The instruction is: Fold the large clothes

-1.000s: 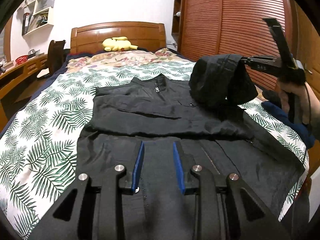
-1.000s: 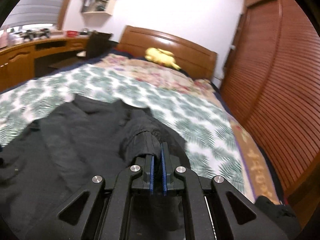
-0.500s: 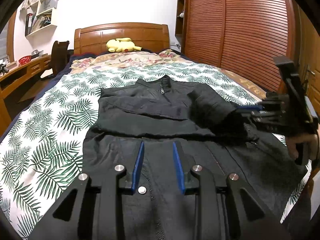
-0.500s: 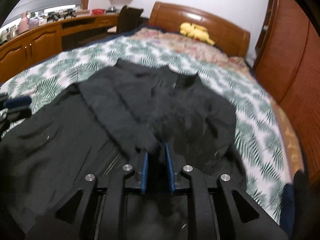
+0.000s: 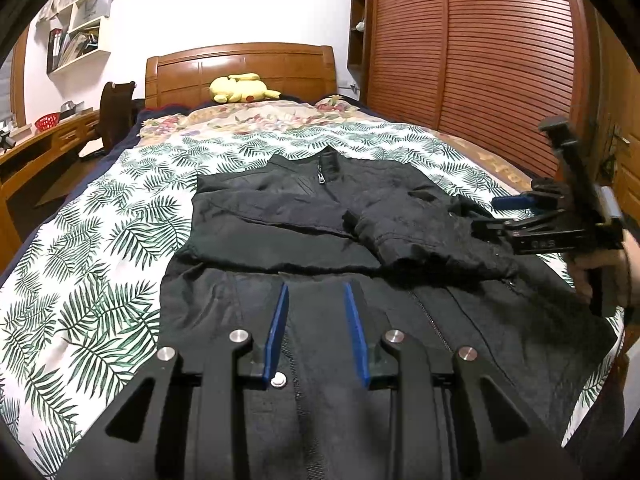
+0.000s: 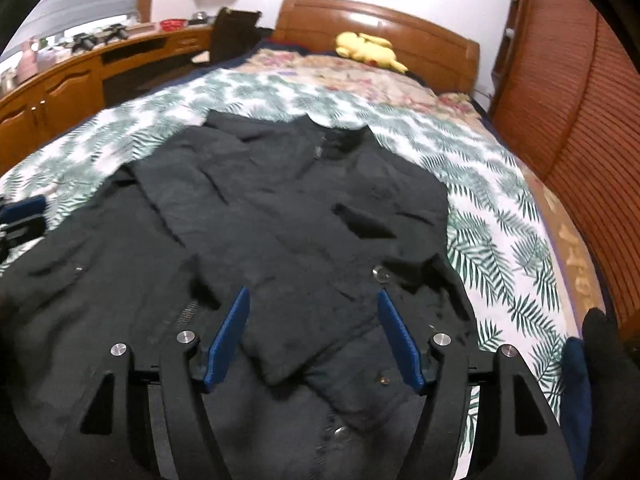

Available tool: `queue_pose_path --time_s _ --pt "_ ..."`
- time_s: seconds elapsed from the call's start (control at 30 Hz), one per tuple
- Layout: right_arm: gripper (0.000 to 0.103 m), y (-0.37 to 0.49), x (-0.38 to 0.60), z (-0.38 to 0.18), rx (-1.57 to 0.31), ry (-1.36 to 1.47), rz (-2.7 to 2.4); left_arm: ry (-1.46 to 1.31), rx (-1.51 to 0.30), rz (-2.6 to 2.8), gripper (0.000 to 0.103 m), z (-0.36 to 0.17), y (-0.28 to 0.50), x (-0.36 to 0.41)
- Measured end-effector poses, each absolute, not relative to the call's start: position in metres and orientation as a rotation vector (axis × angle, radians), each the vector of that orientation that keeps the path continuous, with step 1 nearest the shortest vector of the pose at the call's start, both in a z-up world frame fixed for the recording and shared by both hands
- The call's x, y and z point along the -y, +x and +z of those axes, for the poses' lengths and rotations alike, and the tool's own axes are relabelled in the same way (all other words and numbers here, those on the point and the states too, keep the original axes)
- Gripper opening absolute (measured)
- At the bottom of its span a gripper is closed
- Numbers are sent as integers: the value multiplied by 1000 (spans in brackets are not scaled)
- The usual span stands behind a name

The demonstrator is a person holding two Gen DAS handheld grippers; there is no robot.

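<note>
A large black jacket (image 5: 304,232) lies flat on the bed, collar toward the headboard, both sleeves folded across its chest. It also shows in the right wrist view (image 6: 280,216). The right sleeve (image 5: 420,240) lies diagonally over the front, its cuff (image 6: 288,360) near my right gripper. My left gripper (image 5: 316,300) is open and empty above the jacket's hem. My right gripper (image 6: 314,304) is wide open and empty just above the sleeve cuff; it shows at the right in the left wrist view (image 5: 504,212).
The bed has a palm-leaf sheet (image 5: 100,240) and a wooden headboard (image 5: 240,68) with a yellow plush toy (image 5: 240,88). A wooden slatted wardrobe (image 5: 480,52) stands on the right, a desk (image 6: 80,76) and chair (image 5: 116,112) on the left.
My right gripper carried the right sleeve down across the jacket's chest, opened and let it go. The sleeve now lies flat. My left gripper stayed open and barely moved.
</note>
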State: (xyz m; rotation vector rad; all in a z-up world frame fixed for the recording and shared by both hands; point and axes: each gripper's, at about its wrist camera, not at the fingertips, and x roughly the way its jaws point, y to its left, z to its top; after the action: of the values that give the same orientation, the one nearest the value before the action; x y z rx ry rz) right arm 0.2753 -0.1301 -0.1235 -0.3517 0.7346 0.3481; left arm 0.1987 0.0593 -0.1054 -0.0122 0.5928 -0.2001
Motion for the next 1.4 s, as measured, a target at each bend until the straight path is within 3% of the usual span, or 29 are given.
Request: queue_pose_path --time_s 0.4,0.53,0.73,0.8,0.87,0.9,0.97,1.03,1.4 --pt "68 339 151 -174 -846 -315 218 -9 -599 -203 28 -108 199 -61" --pt "74 354 159 -182 -889 -257 215 -11 -599 -205 28 -109 199 -62" --pt "75 362 163 -186 -913 -218 259 -3 -604 -209 28 -110 200 -60" --pt "70 362 163 -186 -909 -213 283 0 -605 -210 28 -110 201 -59" --pt "49 360 159 -186 -907 -219 322 2 -606 -209 28 -111 201 -59" --pt "47 356 154 -185 -895 -248 340 2 -606 -209 28 -111 201 -59" --pt "21 349 146 -182 -866 -312 345 0 -606 -209 28 -111 201 -59" --pt "9 342 140 -179 -839 -346 357 0 -605 -209 28 -110 201 -58" --pt "2 311 111 -120 -677 -356 458 -28 -585 -185 28 -104 197 -74"
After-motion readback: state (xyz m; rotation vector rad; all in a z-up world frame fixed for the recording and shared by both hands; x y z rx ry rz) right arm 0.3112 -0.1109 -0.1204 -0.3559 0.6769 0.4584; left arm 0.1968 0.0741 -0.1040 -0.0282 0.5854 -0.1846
